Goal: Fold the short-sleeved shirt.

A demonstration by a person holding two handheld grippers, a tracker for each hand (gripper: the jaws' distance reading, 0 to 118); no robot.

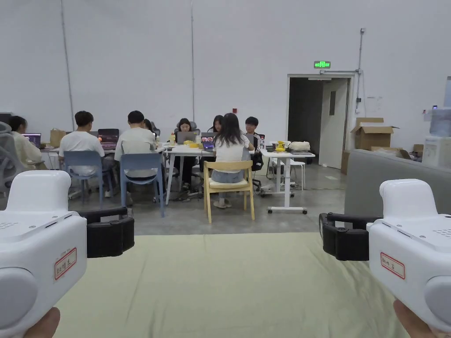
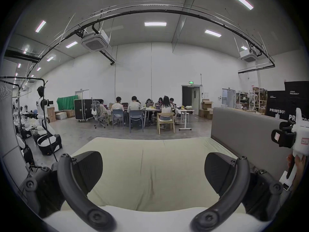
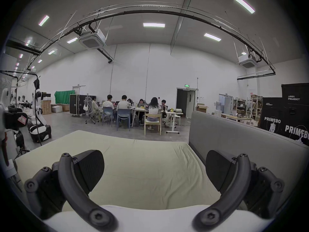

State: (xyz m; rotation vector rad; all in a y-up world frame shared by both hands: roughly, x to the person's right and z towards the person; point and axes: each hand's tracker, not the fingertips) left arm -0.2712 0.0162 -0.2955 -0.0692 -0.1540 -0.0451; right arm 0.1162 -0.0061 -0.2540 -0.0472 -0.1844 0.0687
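From the head view I held the left gripper (image 1: pixel 110 233) and right gripper (image 1: pixel 343 237) level above the pale green bed (image 1: pixel 229 286), and I could not pick out the shirt anywhere on it. In the left gripper view its jaws stood wide with nothing between them; the right gripper view showed the same. I judged a shirt would be light, limp and easily bunched, best pinched at both shoulders.

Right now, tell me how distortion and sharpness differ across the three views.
Head view: straight lines, evenly lit, the left gripper and right gripper soft at close range. Both gripper views: strong fisheye curving the ceiling rail, dark vignette around the edge, glaring ceiling lights.
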